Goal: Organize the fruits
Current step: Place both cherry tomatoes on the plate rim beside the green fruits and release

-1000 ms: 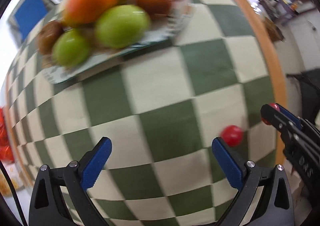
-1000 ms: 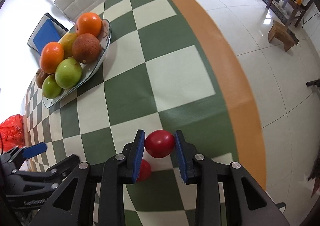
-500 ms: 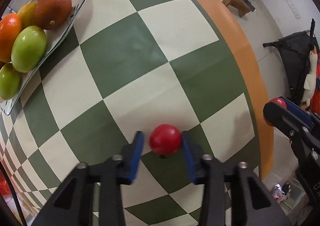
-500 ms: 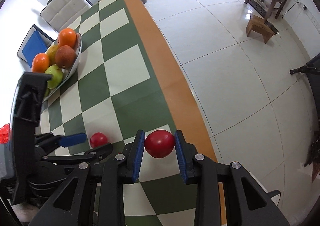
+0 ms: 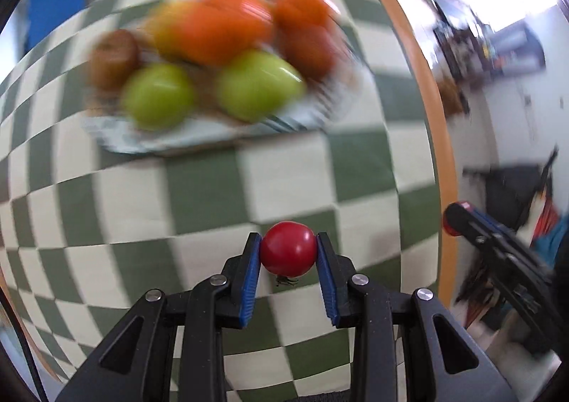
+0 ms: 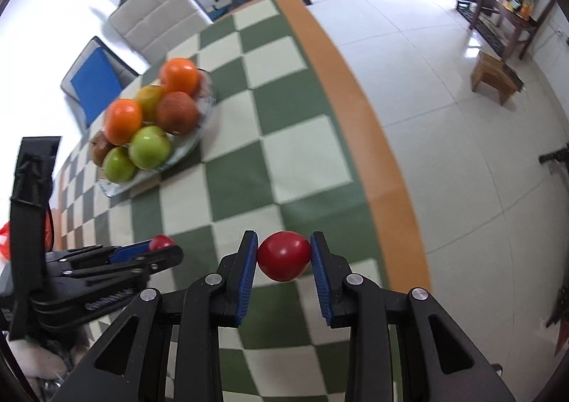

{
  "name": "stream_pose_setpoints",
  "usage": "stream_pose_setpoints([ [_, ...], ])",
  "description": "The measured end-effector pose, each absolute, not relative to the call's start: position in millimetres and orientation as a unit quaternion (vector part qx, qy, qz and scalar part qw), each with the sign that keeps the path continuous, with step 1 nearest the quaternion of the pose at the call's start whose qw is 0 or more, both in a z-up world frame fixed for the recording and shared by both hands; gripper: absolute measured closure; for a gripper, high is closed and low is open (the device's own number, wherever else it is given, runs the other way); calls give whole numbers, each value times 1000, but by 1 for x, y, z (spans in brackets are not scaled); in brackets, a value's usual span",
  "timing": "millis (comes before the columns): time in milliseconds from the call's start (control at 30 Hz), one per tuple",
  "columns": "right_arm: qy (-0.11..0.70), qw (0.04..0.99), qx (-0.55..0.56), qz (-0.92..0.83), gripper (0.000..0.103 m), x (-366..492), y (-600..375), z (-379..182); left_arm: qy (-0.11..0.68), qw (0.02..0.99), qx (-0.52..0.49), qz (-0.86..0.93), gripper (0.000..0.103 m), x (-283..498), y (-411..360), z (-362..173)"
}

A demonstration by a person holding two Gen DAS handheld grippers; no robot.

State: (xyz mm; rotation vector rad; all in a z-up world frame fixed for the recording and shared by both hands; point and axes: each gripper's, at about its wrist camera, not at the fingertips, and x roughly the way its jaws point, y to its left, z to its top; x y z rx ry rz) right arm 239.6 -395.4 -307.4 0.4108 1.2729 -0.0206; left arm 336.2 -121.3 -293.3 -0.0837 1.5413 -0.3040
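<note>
A small round red fruit (image 5: 288,253), lying on the checked cloth a second ago, is now clamped in the left gripper (image 5: 288,256) at lower centre; a second red fruit (image 6: 283,255) is held clamped in the right gripper (image 6: 283,258). Delivery to the heaped fruit plate (image 6: 199,139), upper left, is judged next.

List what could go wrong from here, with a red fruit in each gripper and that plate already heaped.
1. The plate is already heaped with oranges and green fruit; a round red fruit dropped on top may roll off onto the checkered table.
2. Each fruit is pinched only at its sides; the left gripper is moving fast enough to blur its view, so the fruit might slip.
3. The right gripper holds its red fruit near the table's orange edge; a drop could reach the floor.
</note>
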Motion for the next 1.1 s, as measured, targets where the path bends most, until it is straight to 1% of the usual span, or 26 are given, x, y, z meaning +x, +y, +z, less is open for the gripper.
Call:
stream_pose_setpoints([
  [133,581,789,199,28,70,280,-367,-306,677,723,-109,-87,75,356,-61,-279],
  [300,577,784,218,62,70,339,-334,-319,674,715,-182,-36,75,392,-14,-296],
  [400,588,780,202,73,70,369,-314,-331,684,698,-210,-26,75,418,-7,-319],
  [567,610,770,166,80,70,394,-293,-348,703,675,-223,-22,75,436,-3,-348],
  [733,615,770,149,83,70,397,-289,-352,710,664,-232,-18,74,437,7,-356],
  [867,618,766,154,88,69,397,-291,-355,715,656,-240,-12,70,435,14,-356],
  [900,619,765,155,87,68,398,-292,-355,717,652,-246,-12,70,434,16,-356],
  [967,621,763,157,86,63,399,-292,-356,718,652,-244,-7,69,433,17,-355],
  [1033,621,762,161,87,58,399,-294,-356,715,659,-234,0,62,431,18,-350],
  [1067,621,762,164,88,52,398,-295,-356,713,664,-226,4,51,427,20,-346],
  [1100,621,761,166,88,49,398,-296,-355,710,671,-213,11,39,424,21,-342],
])
